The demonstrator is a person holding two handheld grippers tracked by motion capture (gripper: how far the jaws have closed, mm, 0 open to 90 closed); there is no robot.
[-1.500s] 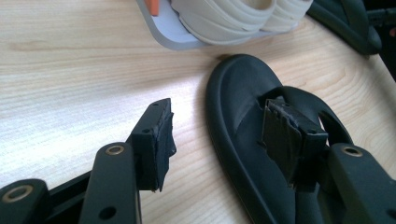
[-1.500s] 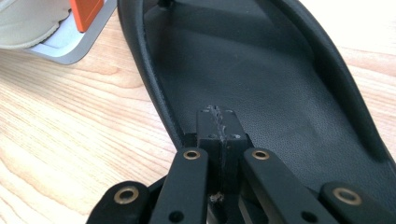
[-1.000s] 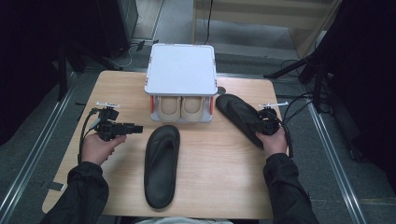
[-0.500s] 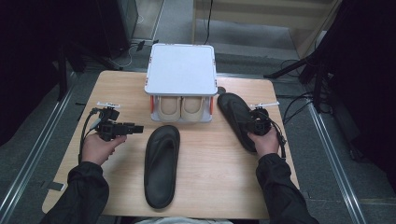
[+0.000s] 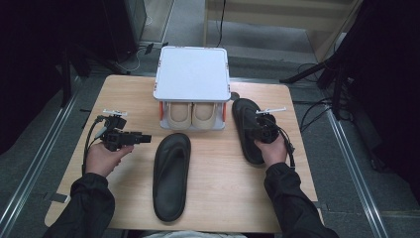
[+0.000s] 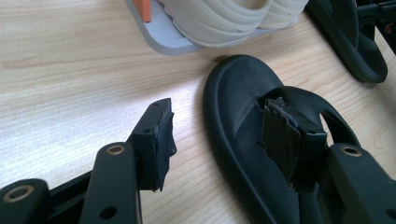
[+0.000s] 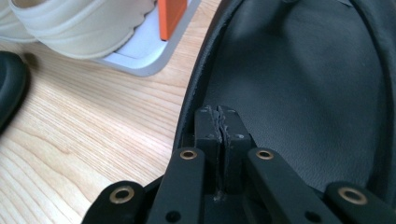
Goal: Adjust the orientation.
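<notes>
Two black sandals lie on the wooden table (image 5: pixel 225 198). The middle sandal (image 5: pixel 172 173) points toward a white rack (image 5: pixel 192 74). My left gripper (image 5: pixel 146 138) hovers just left of its toe end, open; in the left gripper view (image 6: pixel 224 135) one pad (image 6: pixel 156 137) is over bare wood and the other (image 6: pixel 287 135) is in front of the sandal's strap (image 6: pixel 327 109). The right sandal (image 5: pixel 243 119) lies beside the rack. On it rests my right gripper (image 5: pixel 256 130), shut; its pads (image 7: pixel 222 122) meet at the sandal's inner rim (image 7: pixel 201 93) with nothing seen between them.
A pair of cream shoes (image 5: pixel 192 115) sits under the rack's white top, between orange posts (image 7: pixel 172 16). Cables trail off both sides of the table. The floor around it holds dark stands and rails. Bare wood lies at the front right.
My right gripper has moved left and slightly toward me, and the right sandal has swung with it from a slant to lie nearly straight beside the rack. The left gripper has hardly moved.
</notes>
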